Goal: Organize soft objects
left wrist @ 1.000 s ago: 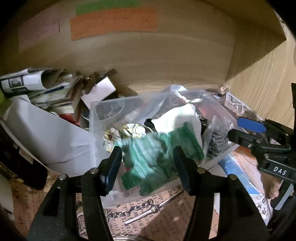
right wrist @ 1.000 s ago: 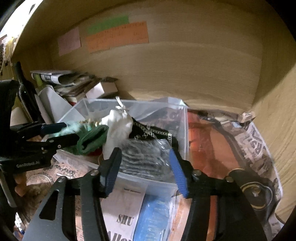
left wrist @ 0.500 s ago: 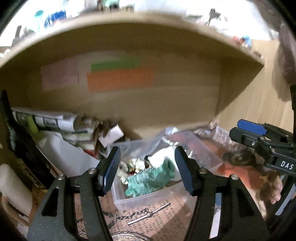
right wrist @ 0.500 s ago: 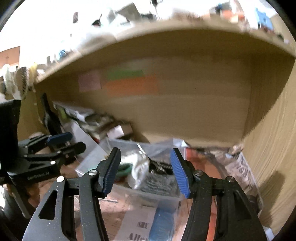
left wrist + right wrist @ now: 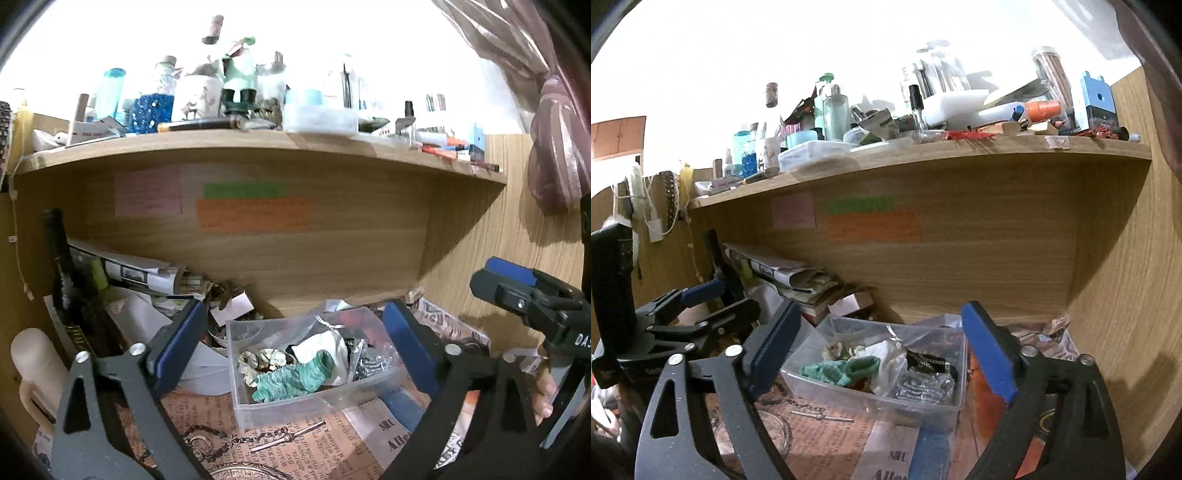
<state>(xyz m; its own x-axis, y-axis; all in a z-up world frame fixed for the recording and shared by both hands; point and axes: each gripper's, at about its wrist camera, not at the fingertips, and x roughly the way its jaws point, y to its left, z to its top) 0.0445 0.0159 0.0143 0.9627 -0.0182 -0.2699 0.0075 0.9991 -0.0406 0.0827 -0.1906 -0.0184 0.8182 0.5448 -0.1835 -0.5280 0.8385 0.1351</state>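
The soft things are gathered in the clear plastic bin (image 5: 310,398), which sits on the newspaper-covered desk surface (image 5: 266,428) under the wooden shelf (image 5: 258,147). A green knitted piece (image 5: 291,378) lies at the bin's front, a white cloth (image 5: 325,343) just behind it, and a crinkled clear packet (image 5: 923,387) at the bin's right end.

The placing step is judged done, so a clean withdrawal is called for: both grippers should be drawn straight back from the bin, the fingers kept wide so that no fabric is snagged and the bin is not nudged.

The left gripper (image 5: 291,343) is held back from the bin and above it, empty, its fingers spread wide apart. The right gripper (image 5: 882,343) is posed likewise to the bin's right, fingers wide apart, with nothing between them. Both point level toward the bin.
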